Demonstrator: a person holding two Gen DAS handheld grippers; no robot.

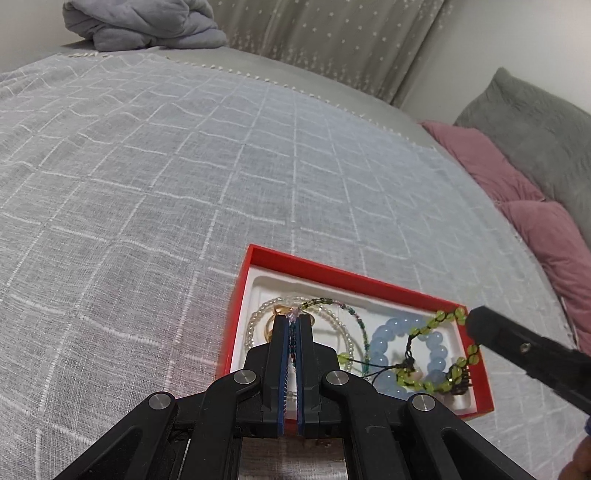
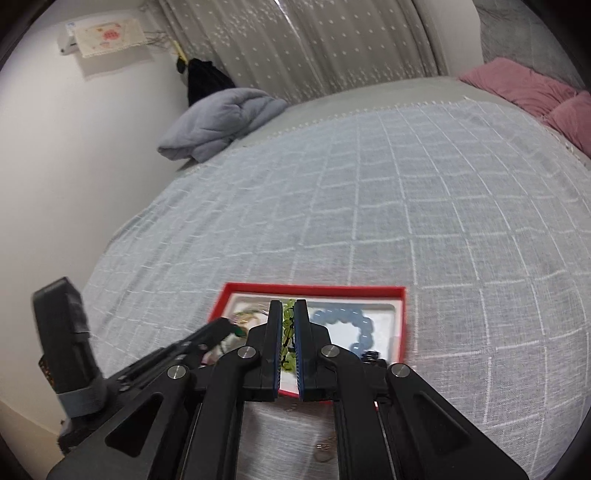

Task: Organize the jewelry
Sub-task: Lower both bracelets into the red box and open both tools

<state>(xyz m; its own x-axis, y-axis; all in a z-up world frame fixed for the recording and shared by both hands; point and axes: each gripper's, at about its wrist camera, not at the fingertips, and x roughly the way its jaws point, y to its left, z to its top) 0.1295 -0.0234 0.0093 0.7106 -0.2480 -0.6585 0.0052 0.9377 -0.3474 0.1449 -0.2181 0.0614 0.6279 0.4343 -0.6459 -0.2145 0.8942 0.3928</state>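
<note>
A red box (image 1: 334,268) with a white liner lies on the grey checked bedspread; it also shows in the right wrist view (image 2: 314,289). Inside are a pearl bracelet (image 1: 258,314), a gold ring (image 1: 269,332), a pale blue bead bracelet (image 1: 382,341) and a green bead bracelet (image 1: 437,317). My left gripper (image 1: 293,317) is shut on a thin multicoloured bead strand (image 1: 325,302) over the box's left part. My right gripper (image 2: 288,306) is shut on the green bead bracelet (image 2: 288,314) over the box; its finger shows in the left wrist view (image 1: 480,325).
Pink pillows (image 1: 517,192) and a grey pillow (image 1: 535,133) lie at the bed's right side. A folded grey blanket (image 1: 140,26) sits at the far edge by the curtain. A small ring-like item (image 2: 324,447) lies on the bedspread near the box.
</note>
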